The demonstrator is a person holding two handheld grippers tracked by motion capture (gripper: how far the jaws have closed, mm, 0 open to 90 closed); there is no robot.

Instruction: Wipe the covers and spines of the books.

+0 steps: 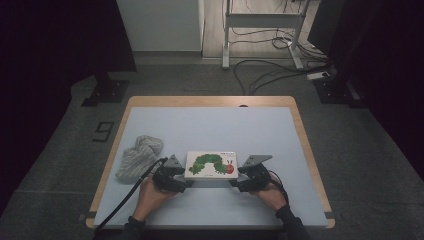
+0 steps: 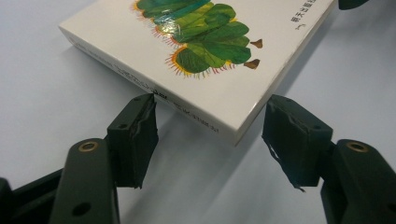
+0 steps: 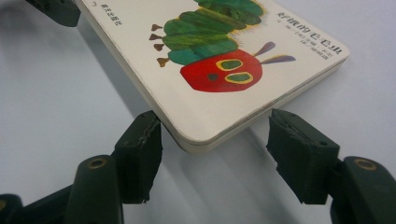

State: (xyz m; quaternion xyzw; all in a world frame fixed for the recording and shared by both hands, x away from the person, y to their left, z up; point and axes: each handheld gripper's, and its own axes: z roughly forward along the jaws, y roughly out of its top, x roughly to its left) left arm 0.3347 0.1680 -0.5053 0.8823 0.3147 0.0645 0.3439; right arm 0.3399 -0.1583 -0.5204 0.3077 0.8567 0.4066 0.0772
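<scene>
A white board book (image 1: 211, 165) with a green caterpillar on its cover lies flat on the pale blue table top (image 1: 210, 125), near the front edge. My left gripper (image 1: 186, 178) is at the book's near left corner. In the left gripper view that corner of the book (image 2: 201, 51) pokes between the jaws of the left gripper (image 2: 210, 116), whose tips sit right at the two edges. My right gripper (image 1: 236, 180) stands the same way at the near right corner: the red-headed end of the book (image 3: 219, 70) reaches into the right gripper (image 3: 215, 126). Neither pair of pads visibly clamps the book.
A crumpled grey striped cloth (image 1: 139, 156) lies left of the book, close to my left hand. The table has a wooden rim (image 1: 302, 135). Beyond its far edge are floor cables (image 1: 265, 75) and a white desk frame (image 1: 262, 30).
</scene>
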